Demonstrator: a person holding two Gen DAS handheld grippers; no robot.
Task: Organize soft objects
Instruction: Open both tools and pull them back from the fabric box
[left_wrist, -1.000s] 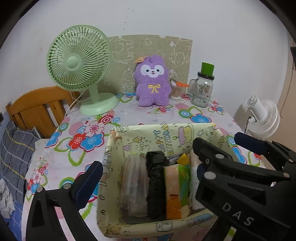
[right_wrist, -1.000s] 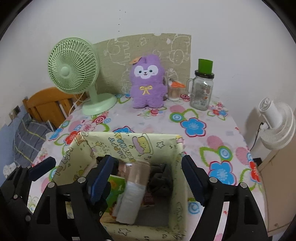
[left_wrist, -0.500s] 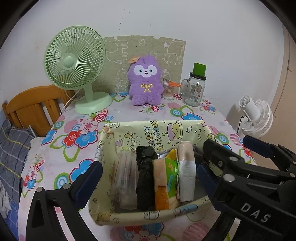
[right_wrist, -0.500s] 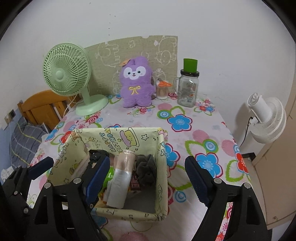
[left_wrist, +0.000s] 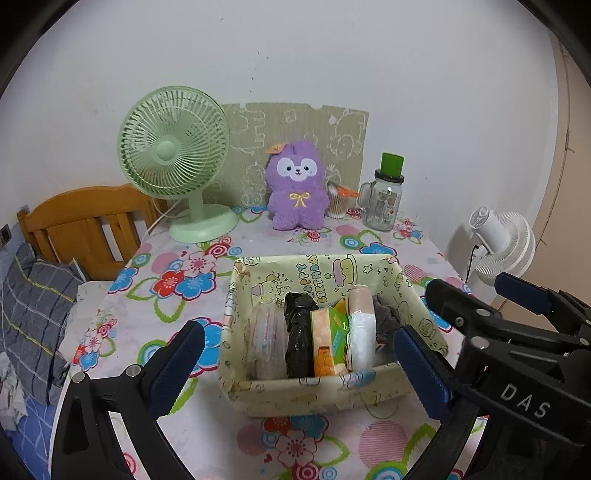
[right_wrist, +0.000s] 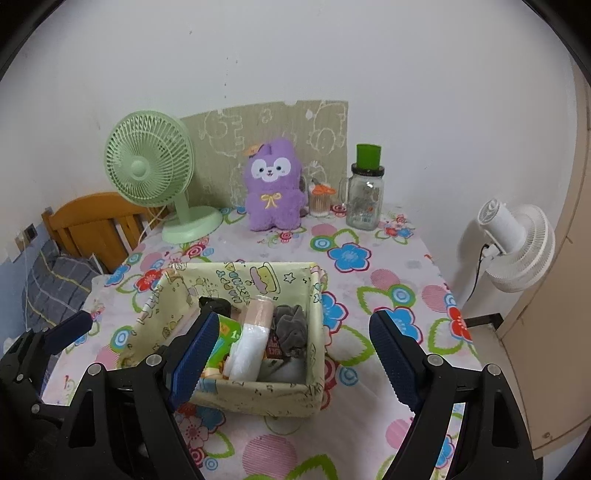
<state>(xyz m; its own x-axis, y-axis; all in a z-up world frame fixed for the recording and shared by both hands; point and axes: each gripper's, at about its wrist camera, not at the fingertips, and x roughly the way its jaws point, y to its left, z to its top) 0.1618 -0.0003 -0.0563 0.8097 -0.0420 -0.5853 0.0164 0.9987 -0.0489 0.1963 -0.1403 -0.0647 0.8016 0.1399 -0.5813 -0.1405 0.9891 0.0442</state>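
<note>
A pale yellow cartoon-print fabric basket (left_wrist: 317, 391) (right_wrist: 258, 395) sits on the flowered tablecloth. It holds a clear packet (left_wrist: 266, 339), a black bundle (left_wrist: 299, 332), an orange-green tissue pack (left_wrist: 327, 343), a pink-white roll (left_wrist: 362, 332) (right_wrist: 253, 339) and a grey cloth (right_wrist: 291, 328). A purple plush toy (left_wrist: 297, 190) (right_wrist: 273, 188) sits upright at the table's back. My left gripper (left_wrist: 295, 369) is open and empty, in front of the basket. My right gripper (right_wrist: 291, 354) is open and empty, in front of the basket, and shows at the right of the left wrist view (left_wrist: 517, 332).
A green desk fan (left_wrist: 173, 162) stands at the back left. A glass jar with a green lid (left_wrist: 384, 199) and a cotton-swab cup (left_wrist: 338, 203) stand at the back right. A wooden chair (left_wrist: 85, 225) and bedding are to the left, a white fan (right_wrist: 513, 243) to the right.
Both grippers have pulled back and up from the basket, which now looks smaller and farther. The right gripper no longer reaches into it.
</note>
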